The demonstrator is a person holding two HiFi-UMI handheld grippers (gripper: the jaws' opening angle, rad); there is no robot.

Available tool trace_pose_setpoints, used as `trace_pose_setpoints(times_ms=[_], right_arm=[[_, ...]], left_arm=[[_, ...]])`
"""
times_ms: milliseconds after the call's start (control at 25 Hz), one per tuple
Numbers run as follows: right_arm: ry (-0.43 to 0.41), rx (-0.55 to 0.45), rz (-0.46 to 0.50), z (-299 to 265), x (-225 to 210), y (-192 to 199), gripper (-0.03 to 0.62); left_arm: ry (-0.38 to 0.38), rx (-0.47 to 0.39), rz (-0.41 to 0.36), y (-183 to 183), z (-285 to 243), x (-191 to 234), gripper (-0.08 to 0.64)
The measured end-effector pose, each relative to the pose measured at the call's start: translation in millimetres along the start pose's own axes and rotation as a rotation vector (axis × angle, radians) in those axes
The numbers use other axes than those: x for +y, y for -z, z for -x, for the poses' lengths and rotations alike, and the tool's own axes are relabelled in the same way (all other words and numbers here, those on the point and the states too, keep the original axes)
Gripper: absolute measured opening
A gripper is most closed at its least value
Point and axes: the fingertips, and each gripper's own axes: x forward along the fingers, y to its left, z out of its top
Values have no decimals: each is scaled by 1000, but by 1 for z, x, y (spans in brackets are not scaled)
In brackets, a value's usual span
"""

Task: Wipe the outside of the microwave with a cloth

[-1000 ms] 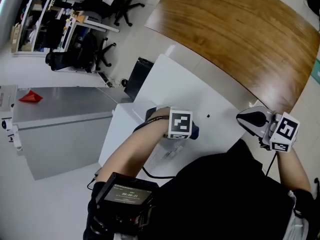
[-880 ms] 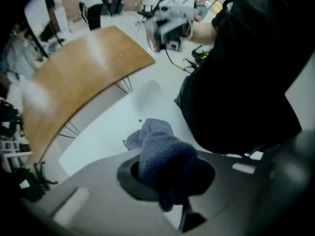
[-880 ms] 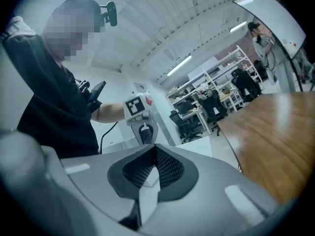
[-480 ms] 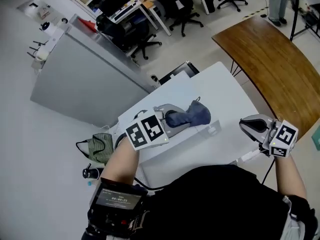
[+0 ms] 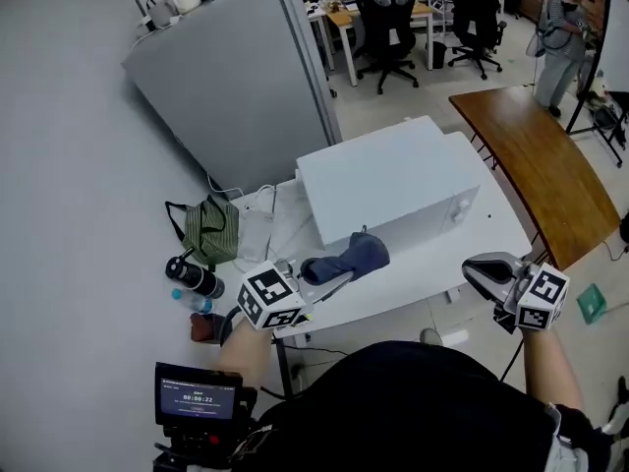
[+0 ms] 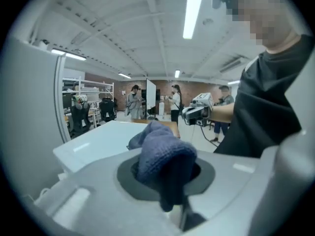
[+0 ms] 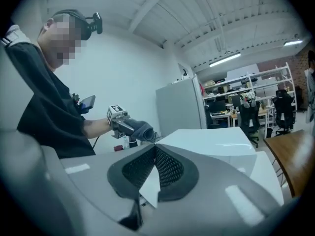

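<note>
A tall grey cabinet (image 5: 236, 77) stands at the upper left of the head view; a curved wooden table (image 5: 550, 180) runs down the right side, with office chairs (image 5: 388, 18) and a standing person (image 5: 560, 28) in the room behind; between cabinet and wooden table a white table (image 5: 423, 268) carries the white microwave (image 5: 393, 190), a plain box whose top faces the camera; a green striped bag (image 5: 211, 229) lies at the table's left end, just beside a dark bottle (image 5: 194, 276).

The left gripper (image 5: 319, 275) sits at the table's near-left edge and points toward the microwave; its jaws are clamped on a blue cloth (image 5: 349, 259), which bulges out past the fingertips; in the left gripper view the cloth (image 6: 162, 156) fills the gap between the jaws and droops over them, with the microwave (image 6: 108, 136) beyond; the cloth's far end reaches the microwave's lower front corner, though contact cannot be judged.

The right gripper (image 5: 482, 271) hangs off the table's near-right edge, well apart from the microwave and from the cloth; in its own view the right gripper (image 7: 155, 149) has its jaws pressed together at the tips with nothing between them, and the left gripper (image 7: 129, 128) with the cloth (image 7: 143, 131) shows beyond, beside the microwave (image 7: 211, 141).
</note>
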Motion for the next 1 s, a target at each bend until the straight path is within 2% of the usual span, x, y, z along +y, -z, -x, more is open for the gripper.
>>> trace_pose_setpoints(times_ms=[120,320,520,640,840,1000], right_arm=[[-26,-4,23,1,32,-8,6],[-86,-43,59,25,59,-15,6],[-145,-61,67,93,70,6,6],[-177,-56,59,145,74,30,6],[-222,-33,9,208,76,72,6],[-273,-32,-22,226,98,82,6]], left_arm=[[-29,-57,72,21,27,-33,59],[-118,-99,112,36,37,-86,60],[-194,-239,216,24,1,-141,60],[-228,-300,246,13,-33,-181,60],[-248,-307,265,6,-83,-249,60],[-279,-269,240,3,-85,-291,60]])
